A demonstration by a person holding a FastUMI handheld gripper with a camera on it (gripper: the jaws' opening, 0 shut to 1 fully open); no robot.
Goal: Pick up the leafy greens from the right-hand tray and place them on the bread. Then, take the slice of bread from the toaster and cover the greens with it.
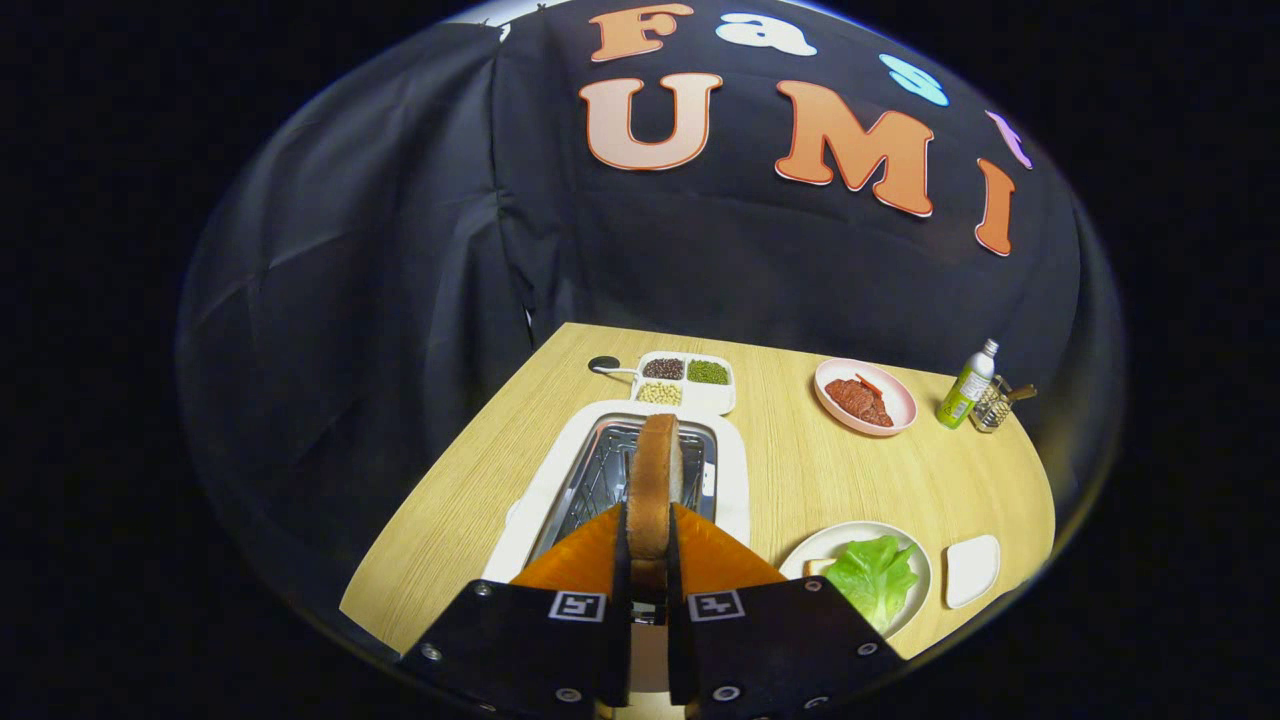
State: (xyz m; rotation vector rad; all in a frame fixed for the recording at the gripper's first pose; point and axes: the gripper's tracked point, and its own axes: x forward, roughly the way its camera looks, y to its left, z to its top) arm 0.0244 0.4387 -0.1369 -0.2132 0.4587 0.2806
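While clamping both fingers on the bread slice [654, 485], held edge-on over the toaster [640, 470] | gripper [648, 590] needing to be heading lower right, toward the leafy greens [872, 575] on the plate [915, 600].

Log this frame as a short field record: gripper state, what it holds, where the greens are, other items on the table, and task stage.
gripper: gripper shut on the bread slice, both fingers pressing its sides
bread slice: upright, edge-on, above the toaster slot
greens: lettuce leaf already lying on the plate, a bread corner showing beside it
emptied tray: small white tray beside the plate
other items: divided bean dish, pink plate of meat, bottle, wire holder
surface: wooden table
stage: greens placed; covering not yet done
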